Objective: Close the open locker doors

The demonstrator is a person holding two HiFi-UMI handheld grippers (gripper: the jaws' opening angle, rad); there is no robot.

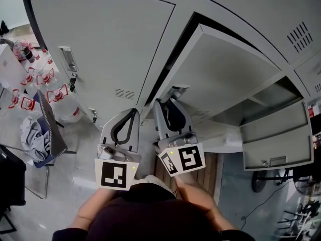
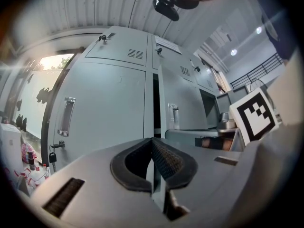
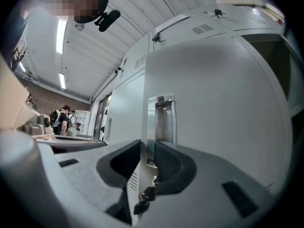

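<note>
- The grey metal locker door [image 1: 225, 79] stands ajar from the locker bank, its free edge pinched in the narrow jaws of the right hand-held gripper [image 3: 147, 144], by the recessed steel handle [image 3: 161, 120].
- The thin edge could slip from the pads mid-swing, or the jaws jam against the frame; the dangling dark key [image 3: 142, 204] may snag.
- The left hand-held gripper [image 2: 152, 140], closed and empty, hovers beside; a second grey door [image 1: 276, 139] hangs open further right.

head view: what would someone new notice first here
A wall of grey lockers fills the head view, with the middle door standing ajar. The right gripper looks clamped on that door's edge, with the left gripper shut and empty beside it. Lower right, the right-hand door hangs wide open.
</note>
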